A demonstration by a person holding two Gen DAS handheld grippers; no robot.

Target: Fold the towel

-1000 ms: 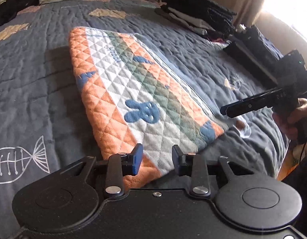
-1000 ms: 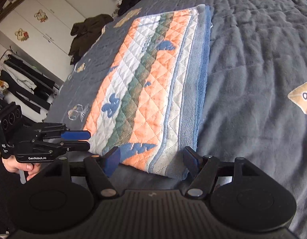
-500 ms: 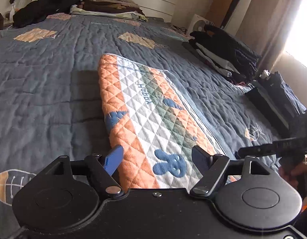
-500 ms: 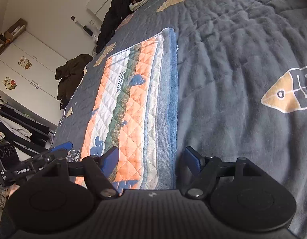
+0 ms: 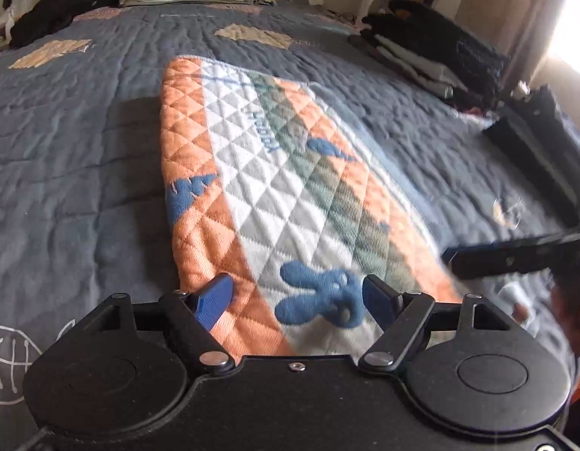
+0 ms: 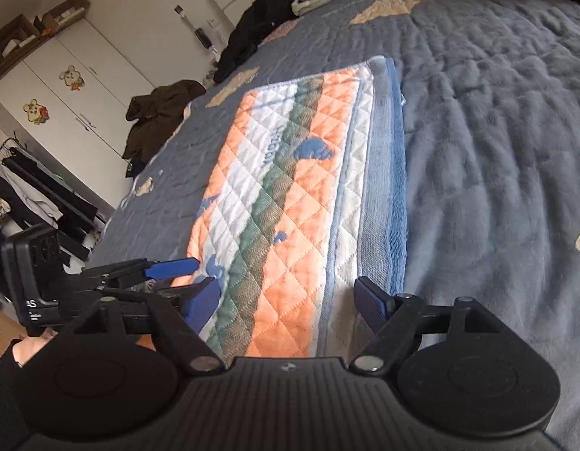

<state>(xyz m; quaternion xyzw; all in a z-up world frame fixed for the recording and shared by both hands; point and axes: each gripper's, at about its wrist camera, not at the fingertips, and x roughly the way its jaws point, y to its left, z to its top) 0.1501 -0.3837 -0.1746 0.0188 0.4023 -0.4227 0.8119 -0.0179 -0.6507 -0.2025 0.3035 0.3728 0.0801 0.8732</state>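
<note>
A: Left gripper (image 5: 296, 297): jaws wide, nothing between the pads, held over the near short end of the quilted towel (image 5: 274, 195). The blue rabbit motif (image 5: 320, 298) sits right between the 2 fingertips. Whether the pads touch the cloth, I cannot tell.

B: Right gripper (image 6: 288, 302): jaws also wide, holding nothing, over the same near end but toward the side where the layered edges show. Ahead of the right jaw, a blue terry layer and a white quilted layer lie stacked and slightly stepped, so the towel lies in a long strip of more than 1 layer on the grey quilted bedspread (image 6: 496, 120).

A: That fits either a strip awaiting another fold or a strip just laid down. I won't settle which.

B: Risks, if a pinch follows. The stepped edges: a jaw closing there could take only the top layer, and lifting would peel the stack apart.

A: The bedspread is soft and puckered; a low pinch could gather it with the towel and drag both.

B: The 2 grippers sit near each other at this end; the left one shows just beside my left jaw. Closing inward could knock them together or bunch the end.

A: Uneven lift between the 2 corners would skew the strip.
</note>
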